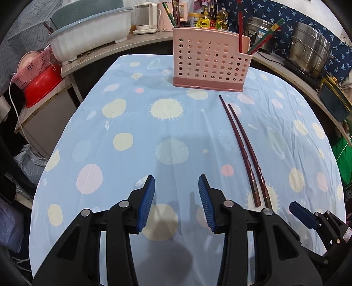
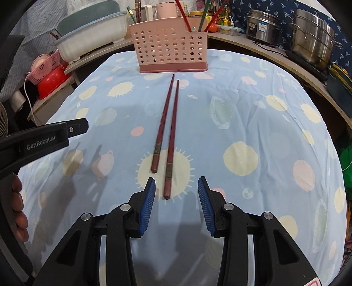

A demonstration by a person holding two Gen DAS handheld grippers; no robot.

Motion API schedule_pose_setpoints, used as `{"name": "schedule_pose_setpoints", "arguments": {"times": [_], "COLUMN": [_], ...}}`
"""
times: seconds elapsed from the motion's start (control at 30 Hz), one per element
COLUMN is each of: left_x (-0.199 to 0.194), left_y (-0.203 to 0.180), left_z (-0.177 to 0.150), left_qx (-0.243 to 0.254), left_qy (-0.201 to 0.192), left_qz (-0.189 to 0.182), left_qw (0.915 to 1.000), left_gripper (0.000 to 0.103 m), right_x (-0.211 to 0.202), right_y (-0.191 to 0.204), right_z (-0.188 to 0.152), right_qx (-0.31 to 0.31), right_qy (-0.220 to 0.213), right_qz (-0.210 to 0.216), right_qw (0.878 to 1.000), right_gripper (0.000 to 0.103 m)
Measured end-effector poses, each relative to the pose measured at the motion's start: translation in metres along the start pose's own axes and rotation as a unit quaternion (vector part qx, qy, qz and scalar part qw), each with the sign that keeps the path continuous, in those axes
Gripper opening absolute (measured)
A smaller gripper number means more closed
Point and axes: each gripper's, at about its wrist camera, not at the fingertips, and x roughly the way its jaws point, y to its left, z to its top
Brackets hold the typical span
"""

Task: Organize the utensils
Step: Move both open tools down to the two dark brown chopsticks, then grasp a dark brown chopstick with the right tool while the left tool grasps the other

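Directly ahead of the right gripper (image 2: pixel 176 189), two dark red chopsticks (image 2: pixel 167 134) lie side by side on the tablecloth (image 2: pixel 253 114), and the thick end of the nearer one reaches almost in between the blue pads, which stand spread apart with nothing pinched. Whether the pads touch the stick cannot be told; they appear to sit just short of it. Off to the side, the left gripper (image 1: pixel 176 187) is likewise spread and empty, hanging over bare cloth, with the chopsticks to its right and the tip of the right gripper showing at the lower right edge of its view. Beyond the thin tips of the chopsticks stands a pink holder (image 2: pixel 169 50) with round holes, upright at the far edge of the table, with several red and green chopsticks already standing in its lower right compartment. Nothing lies between the pair and the holder. Behind the table, a counter carries a pale basin (image 1: pixel 88 35), a white kettle (image 1: pixel 146 18), bottles and steel pots (image 2: pixel 312 37). Each stick tapers toward the holder and has a small patterned band near its thick end.
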Motion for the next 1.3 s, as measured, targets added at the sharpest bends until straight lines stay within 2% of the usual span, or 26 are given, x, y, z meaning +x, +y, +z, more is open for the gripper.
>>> {"name": "schedule_pose_setpoints", "arguments": {"times": [0.23, 0.57, 0.93, 1.3], "left_x": [0.003, 0.007, 0.01, 0.032], "left_y": [-0.001, -0.007, -0.038, -0.082], "left_z": [-0.001, -0.002, -0.004, -0.002], "left_qx": [0.004, 0.009, 0.036, 0.06], "left_qy": [0.005, 0.011, 0.017, 0.032], "left_qz": [-0.001, -0.006, -0.027, -0.051], "left_qw": [1.0, 0.9999, 0.9988, 0.9964], "left_gripper": [0.039, 0.039, 0.039, 0.039], "right_x": [0.008, 0.017, 0.013, 0.012], "right_y": [0.005, -0.004, -0.033, -0.052], "right_z": [0.002, 0.002, 0.003, 0.001], "right_qx": [-0.01, 0.0, 0.038, 0.051], "right_qy": [0.004, 0.012, 0.009, 0.011], "right_qz": [-0.007, -0.014, -0.025, -0.022], "right_qw": [1.0, 1.0, 0.999, 0.998], "right_gripper": [0.032, 0.007, 0.007, 0.007]}}
